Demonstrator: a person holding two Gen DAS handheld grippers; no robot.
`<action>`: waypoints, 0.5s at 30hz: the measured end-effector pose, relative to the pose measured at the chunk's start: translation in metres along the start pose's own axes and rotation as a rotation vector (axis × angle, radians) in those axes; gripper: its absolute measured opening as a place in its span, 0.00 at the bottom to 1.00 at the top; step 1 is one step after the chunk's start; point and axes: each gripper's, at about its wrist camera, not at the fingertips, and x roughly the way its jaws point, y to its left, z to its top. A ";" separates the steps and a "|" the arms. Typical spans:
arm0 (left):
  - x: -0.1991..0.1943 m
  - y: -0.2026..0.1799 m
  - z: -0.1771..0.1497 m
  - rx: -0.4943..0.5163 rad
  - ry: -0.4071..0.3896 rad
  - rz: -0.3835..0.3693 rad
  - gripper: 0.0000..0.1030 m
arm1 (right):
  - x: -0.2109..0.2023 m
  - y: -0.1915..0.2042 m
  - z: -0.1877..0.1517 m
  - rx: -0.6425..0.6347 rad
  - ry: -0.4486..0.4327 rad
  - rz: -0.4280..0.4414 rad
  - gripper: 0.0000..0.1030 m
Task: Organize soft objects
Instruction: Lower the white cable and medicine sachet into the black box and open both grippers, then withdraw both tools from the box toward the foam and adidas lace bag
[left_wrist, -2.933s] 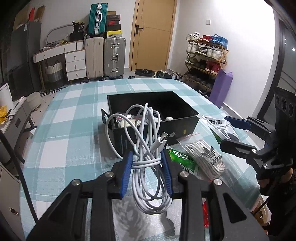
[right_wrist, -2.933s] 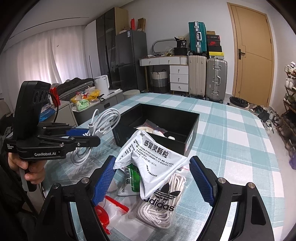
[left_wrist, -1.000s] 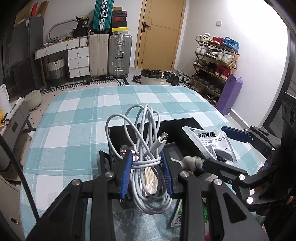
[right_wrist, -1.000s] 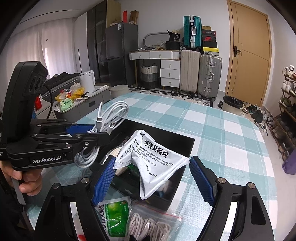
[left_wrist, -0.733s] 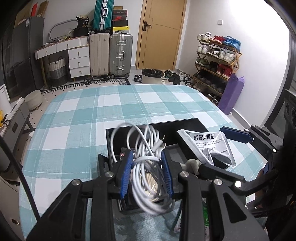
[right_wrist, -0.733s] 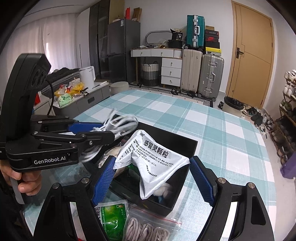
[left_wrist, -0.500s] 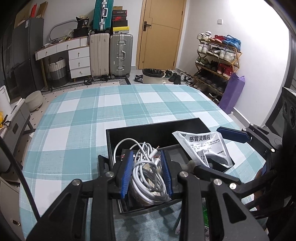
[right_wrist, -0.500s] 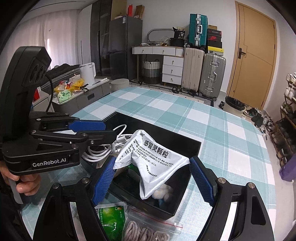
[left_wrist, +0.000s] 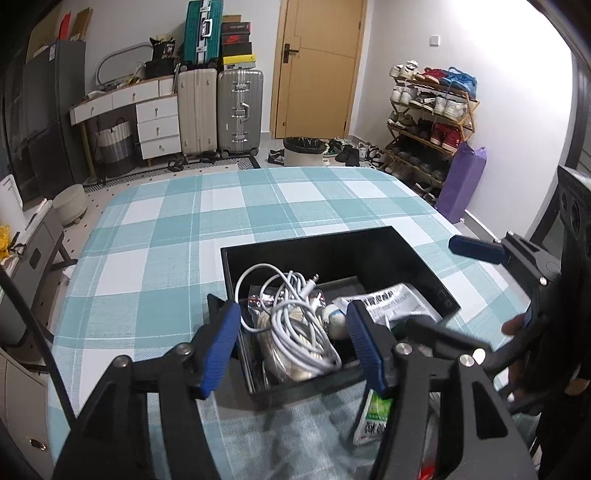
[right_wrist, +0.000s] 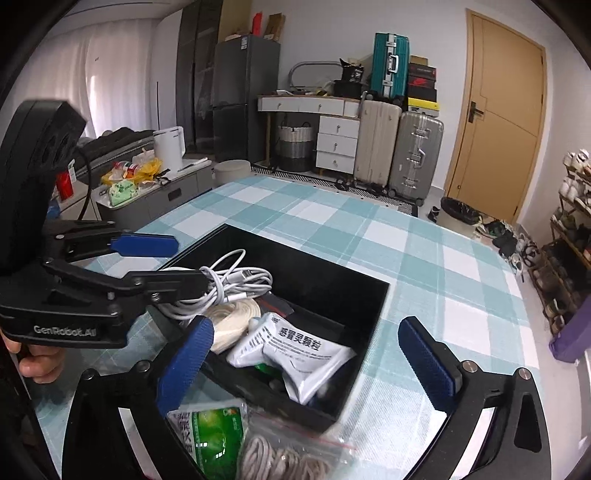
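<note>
A black box (left_wrist: 417, 258) (right_wrist: 373, 310) stands on the checked tablecloth. A white cable bundle (left_wrist: 295, 328) (right_wrist: 225, 284) lies inside it at the left, over a bagged cream rope (right_wrist: 231, 323). A white medicine pouch (left_wrist: 395, 301) (right_wrist: 295, 350) lies inside at the right. My left gripper (left_wrist: 293, 343) is open and empty above the box's near edge. My right gripper (right_wrist: 304, 362) is open and empty above the box; it also shows in the left wrist view (left_wrist: 476, 247). A green sachet (right_wrist: 208, 439) (left_wrist: 373, 417) and a bagged grey cord (right_wrist: 284, 459) lie on the cloth in front of the box.
The table (left_wrist: 177, 236) carries a teal and white checked cloth. Suitcases (left_wrist: 218, 107), white drawers (left_wrist: 155, 122), a door and a shoe rack (left_wrist: 432, 118) stand beyond it. A low cabinet with clutter (right_wrist: 147, 184) is at the left.
Both grippers have opened. The cable bundle dropped from my left gripper into the box, and the white pouch dropped from my right gripper into the box.
</note>
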 end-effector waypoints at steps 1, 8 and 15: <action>-0.003 -0.002 -0.002 0.008 -0.002 0.007 0.67 | -0.004 -0.002 -0.002 0.009 -0.004 -0.002 0.99; -0.020 -0.008 -0.019 0.031 -0.031 0.038 0.85 | -0.029 -0.011 -0.013 0.075 -0.019 0.005 0.99; -0.033 -0.010 -0.035 0.031 -0.034 0.041 0.92 | -0.047 -0.013 -0.031 0.116 0.002 0.011 0.99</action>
